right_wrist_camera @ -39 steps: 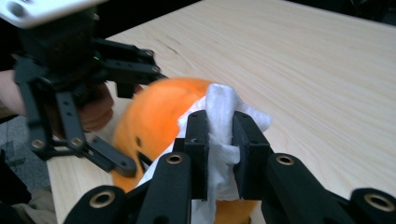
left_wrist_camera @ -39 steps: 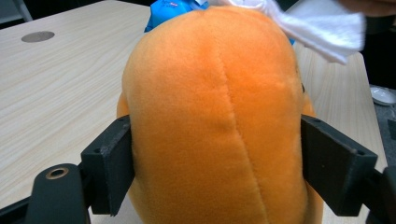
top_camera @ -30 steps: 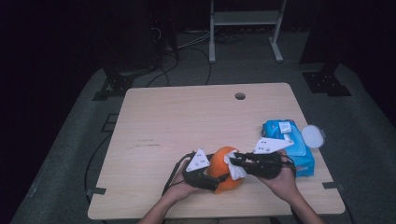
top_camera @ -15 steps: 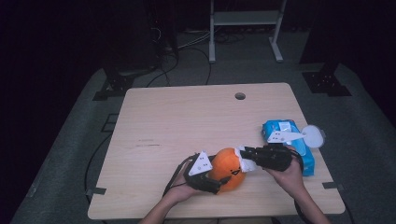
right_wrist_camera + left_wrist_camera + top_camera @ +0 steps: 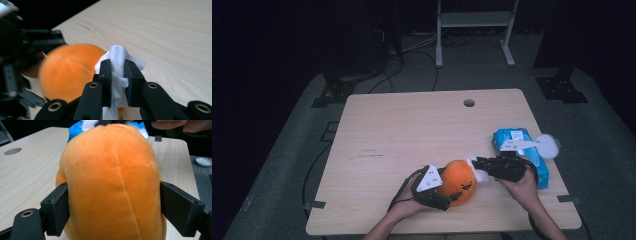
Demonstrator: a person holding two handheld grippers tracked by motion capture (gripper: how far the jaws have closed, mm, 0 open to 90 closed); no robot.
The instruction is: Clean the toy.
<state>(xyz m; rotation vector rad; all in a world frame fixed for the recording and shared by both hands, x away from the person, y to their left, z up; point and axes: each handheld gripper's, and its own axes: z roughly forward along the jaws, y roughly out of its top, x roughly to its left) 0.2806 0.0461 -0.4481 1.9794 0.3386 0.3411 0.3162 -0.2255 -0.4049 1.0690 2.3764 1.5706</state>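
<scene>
- The orange plush toy [image 5: 459, 182] sits near the front edge of the wooden table [image 5: 412, 130], a little right of the middle, between the person's two hands.
- It's a round, soft ball of short orange pile with a seam running down its back [image 5: 122, 182] and a small dark smiling face stitched on the side turned toward the person.
- The left gripper [image 5: 438, 192] has the toy between its two black jaws, one pad on each flank. In the left gripper view the pads lie against the fabric and dent it slightly; the jaws have just been easing a bit wider with the toy between them.
- The right gripper [image 5: 477, 165] comes at the toy from its right side. Its jaws are pinched together on a bunched white wipe [image 5: 117, 65], which sticks up above the pads and hangs below them.
- The wipe touches or nearly touches the toy's upper right side; I can't tell which.
- Right of the toy, behind the right hand [image 5: 519, 185], lies a blue pack of wipes [image 5: 512, 137], close to the table's right edge.
- A round white lid [image 5: 547, 146] lies just off the pack's far right side, at the table edge.
- Well beyond the toy, toward the far side, there's a small round hole [image 5: 469, 103] in the tabletop.
- The right hand and its gripper lie between the toy and the pack.
</scene>
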